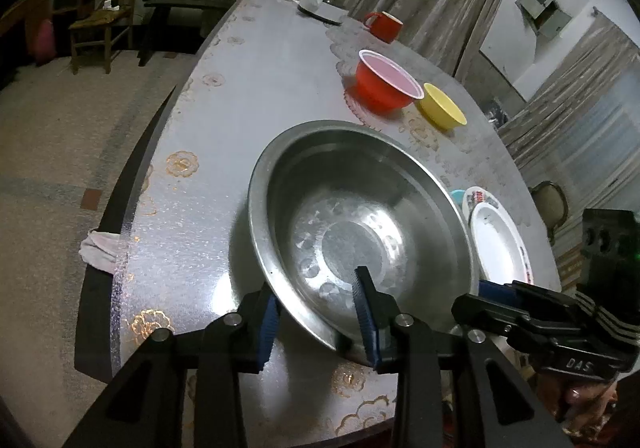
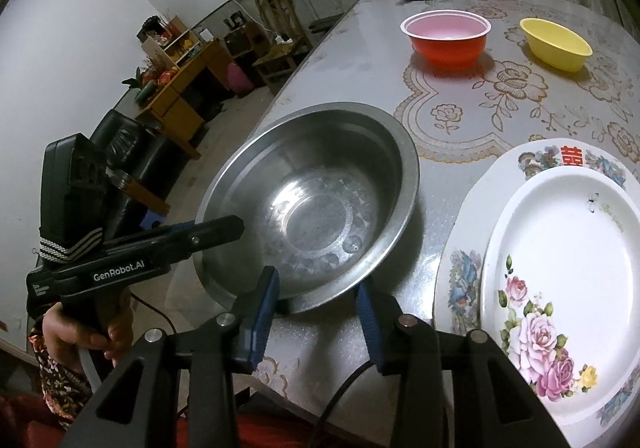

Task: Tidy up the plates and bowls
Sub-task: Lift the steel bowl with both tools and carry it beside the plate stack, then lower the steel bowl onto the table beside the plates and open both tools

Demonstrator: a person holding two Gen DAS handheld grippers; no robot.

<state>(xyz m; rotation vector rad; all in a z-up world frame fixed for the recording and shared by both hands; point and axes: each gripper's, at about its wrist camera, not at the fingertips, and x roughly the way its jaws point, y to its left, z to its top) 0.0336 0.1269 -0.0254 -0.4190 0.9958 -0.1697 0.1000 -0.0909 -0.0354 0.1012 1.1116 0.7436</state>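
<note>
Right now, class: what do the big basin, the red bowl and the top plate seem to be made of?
Basin: metal, likely stainless steel; grey, shiny, with bright reflections. Red bowl: probably thin plastic; glossy wall, pale rolled rim. Top plate: white, glossy, with printed roses; ceramic or melamine, the look leaves it open.

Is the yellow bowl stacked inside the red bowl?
No. In the right wrist view the yellow bowl stands on the table beside the red bowl, with a gap between them.
</note>
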